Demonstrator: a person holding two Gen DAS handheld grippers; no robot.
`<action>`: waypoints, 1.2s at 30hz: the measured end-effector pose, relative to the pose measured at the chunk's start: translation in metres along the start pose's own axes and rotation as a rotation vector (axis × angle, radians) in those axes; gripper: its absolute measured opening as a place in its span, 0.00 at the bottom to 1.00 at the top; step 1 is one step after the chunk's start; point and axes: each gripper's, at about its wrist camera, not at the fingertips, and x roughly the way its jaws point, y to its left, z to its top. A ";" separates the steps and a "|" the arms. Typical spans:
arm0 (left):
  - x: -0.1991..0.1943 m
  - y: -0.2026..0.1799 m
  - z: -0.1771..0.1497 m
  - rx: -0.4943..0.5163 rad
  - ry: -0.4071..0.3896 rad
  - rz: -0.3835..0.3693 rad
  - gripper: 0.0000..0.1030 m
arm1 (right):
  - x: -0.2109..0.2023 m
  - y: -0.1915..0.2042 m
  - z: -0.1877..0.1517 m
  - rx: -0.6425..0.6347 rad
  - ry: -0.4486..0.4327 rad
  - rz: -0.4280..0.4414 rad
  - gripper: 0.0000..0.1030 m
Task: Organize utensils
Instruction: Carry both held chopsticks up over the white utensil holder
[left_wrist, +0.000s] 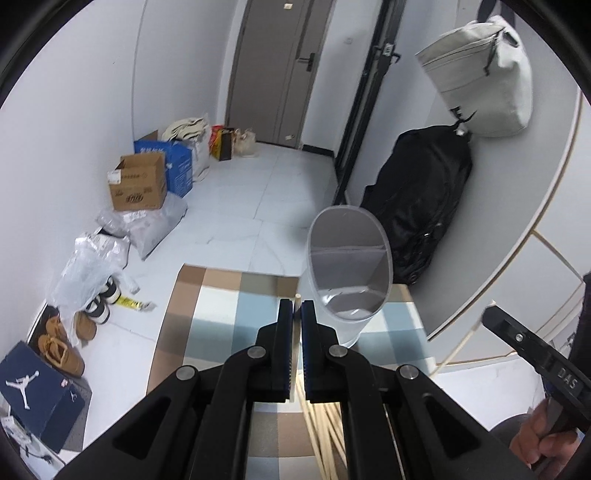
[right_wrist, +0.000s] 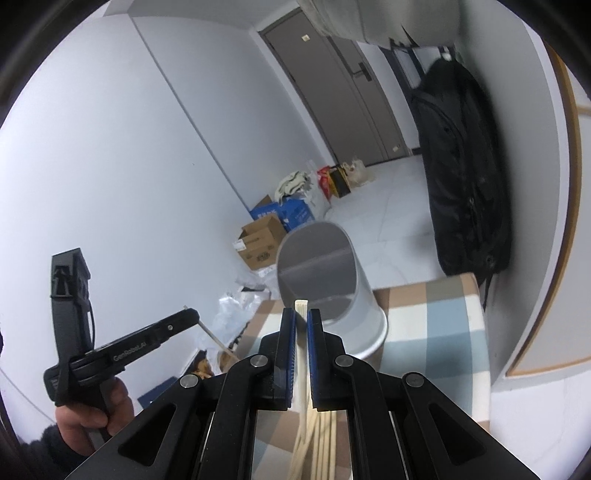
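My left gripper (left_wrist: 296, 312) is shut on a thin pale chopstick (left_wrist: 295, 298) whose tip pokes out above the blue pads. My right gripper (right_wrist: 302, 314) is shut on pale chopsticks (right_wrist: 301, 305). A white utensil holder (left_wrist: 347, 266) with an inner divider stands just beyond both grippers on the checked cloth (left_wrist: 221, 295); in the right wrist view the holder (right_wrist: 321, 266) is straight ahead. Several more chopsticks (left_wrist: 321, 435) lie on the cloth under the jaws. The right gripper (left_wrist: 489, 312) shows at the right edge of the left view, and the left gripper (right_wrist: 192, 315) at the left of the right view.
A black bag (left_wrist: 424, 206) leans on the wall right behind the holder, with a grey bag (left_wrist: 484, 70) hanging above it. Cardboard boxes (left_wrist: 138, 181), plastic bags and shoes (left_wrist: 62, 343) line the floor along the left wall. A grey door (left_wrist: 277, 70) is at the far end.
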 end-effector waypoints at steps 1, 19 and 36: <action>-0.003 -0.001 0.003 0.006 -0.010 -0.005 0.01 | -0.001 0.002 0.004 -0.006 -0.006 0.000 0.05; -0.035 -0.019 0.101 0.029 -0.131 -0.119 0.01 | 0.008 0.042 0.129 -0.095 -0.125 -0.029 0.06; 0.036 -0.020 0.130 0.087 -0.082 -0.132 0.01 | 0.076 0.024 0.170 -0.163 -0.146 -0.110 0.05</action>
